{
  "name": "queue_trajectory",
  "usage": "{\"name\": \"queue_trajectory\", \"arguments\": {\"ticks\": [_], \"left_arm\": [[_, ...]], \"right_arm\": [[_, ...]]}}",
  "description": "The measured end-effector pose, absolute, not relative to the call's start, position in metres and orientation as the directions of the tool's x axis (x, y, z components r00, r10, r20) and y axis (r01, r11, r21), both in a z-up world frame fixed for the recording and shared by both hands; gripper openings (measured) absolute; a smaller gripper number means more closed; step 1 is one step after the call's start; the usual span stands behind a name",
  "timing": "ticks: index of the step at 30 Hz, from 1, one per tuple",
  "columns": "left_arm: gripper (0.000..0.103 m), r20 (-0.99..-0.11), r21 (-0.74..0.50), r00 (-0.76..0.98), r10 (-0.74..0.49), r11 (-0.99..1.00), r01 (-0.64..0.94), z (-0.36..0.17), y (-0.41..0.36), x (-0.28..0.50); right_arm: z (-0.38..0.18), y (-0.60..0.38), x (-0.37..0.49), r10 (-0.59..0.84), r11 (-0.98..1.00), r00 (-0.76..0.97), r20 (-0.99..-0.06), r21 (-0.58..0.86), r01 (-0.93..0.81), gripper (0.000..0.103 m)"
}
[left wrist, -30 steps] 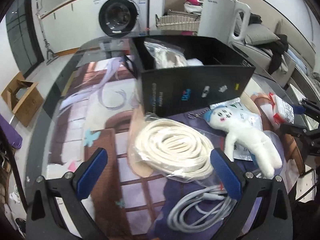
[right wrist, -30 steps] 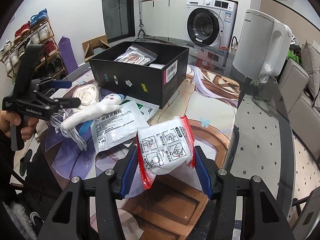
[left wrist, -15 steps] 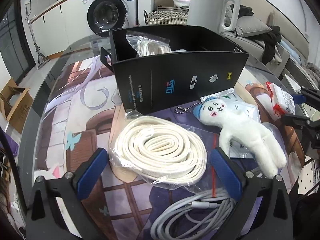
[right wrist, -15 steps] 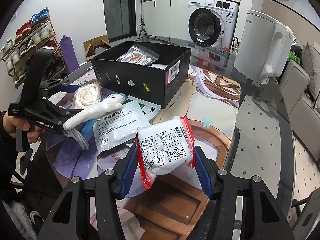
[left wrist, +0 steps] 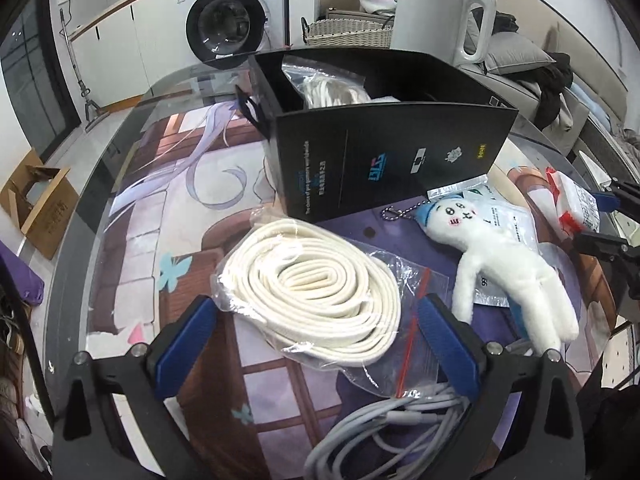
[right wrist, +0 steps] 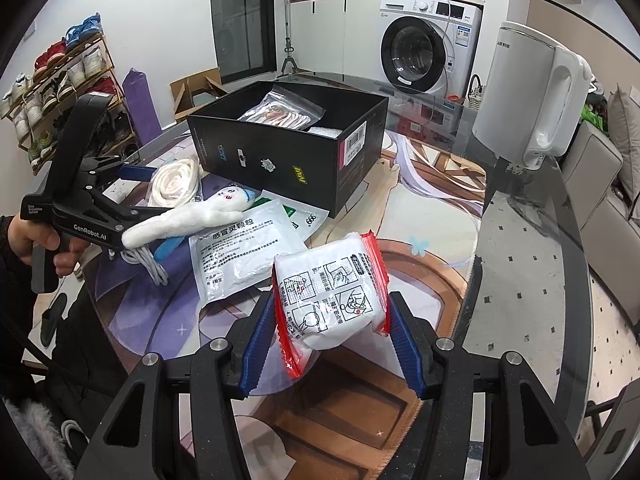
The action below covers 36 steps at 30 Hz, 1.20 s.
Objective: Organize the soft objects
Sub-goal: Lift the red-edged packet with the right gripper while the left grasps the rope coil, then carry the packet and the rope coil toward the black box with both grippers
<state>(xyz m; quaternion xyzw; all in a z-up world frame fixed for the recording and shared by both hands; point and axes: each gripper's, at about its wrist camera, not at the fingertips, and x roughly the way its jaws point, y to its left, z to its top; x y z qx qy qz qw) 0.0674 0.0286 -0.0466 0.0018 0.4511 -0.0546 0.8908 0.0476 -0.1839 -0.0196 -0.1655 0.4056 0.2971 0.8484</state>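
My right gripper (right wrist: 330, 334) is shut on a white soft packet with red edges (right wrist: 330, 296) and holds it above the table mat. My left gripper (left wrist: 316, 340) is open, its blue fingers on either side of a bagged coil of cream rope (left wrist: 316, 284), which also shows in the right wrist view (right wrist: 174, 178). A white plush doll (left wrist: 500, 264) lies to the right on a flat white sachet (right wrist: 236, 252). An open black box (left wrist: 384, 132) stands behind, with a bagged item (right wrist: 280, 110) inside.
A grey cable bundle (left wrist: 384, 428) lies under my left gripper. A white kettle (right wrist: 532, 96) stands at the right on the round glass table (right wrist: 532, 264). A washing machine (left wrist: 228, 20) and a cardboard box (left wrist: 36, 204) are beyond the table.
My left gripper has moved forward and lower, so the rope coil now lies between its open fingers. The right gripper keeps holding the packet almost still.
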Motion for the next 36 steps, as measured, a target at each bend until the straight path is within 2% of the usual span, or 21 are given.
{"name": "queue_trajectory", "arguments": {"ticks": [3,5,7,9,13,19,36], "left_arm": [[0.095,-0.798,-0.042,0.595,-0.097,0.994,0.105,-0.046,0.029,0.066],[0.084,-0.791,-0.044,0.602,-0.111,0.991,0.124,-0.044,0.028,0.064],[0.065,-0.779,-0.048,0.614,-0.123,0.989,0.137,-0.042,0.028,0.062],[0.055,-0.774,-0.056,0.619,-0.132,0.989,0.14,-0.04,0.03,0.061],[0.044,-0.764,-0.061,0.629,-0.14,0.988,0.145,-0.039,0.031,0.059],[0.037,-0.74,-0.075,0.654,-0.159,0.985,0.156,-0.031,0.032,0.053],[0.037,-0.628,-0.1,0.752,-0.2,0.979,0.176,0.013,0.032,0.029]], "right_arm": [[-0.02,-0.183,0.047,0.371,0.766,0.492,-0.788,-0.039,-0.641,0.056],[-0.02,-0.182,0.046,0.373,0.765,0.49,-0.788,-0.037,-0.643,0.056],[-0.02,-0.182,0.046,0.374,0.764,0.49,-0.788,-0.038,-0.645,0.056],[-0.019,-0.182,0.045,0.375,0.763,0.49,-0.787,-0.038,-0.645,0.056],[-0.018,-0.183,0.045,0.375,0.764,0.493,-0.785,-0.039,-0.644,0.056],[-0.018,-0.184,0.046,0.373,0.768,0.497,-0.783,-0.039,-0.639,0.056],[0.0,-0.177,0.038,0.423,0.76,0.546,-0.724,-0.045,-0.648,0.056]]}}
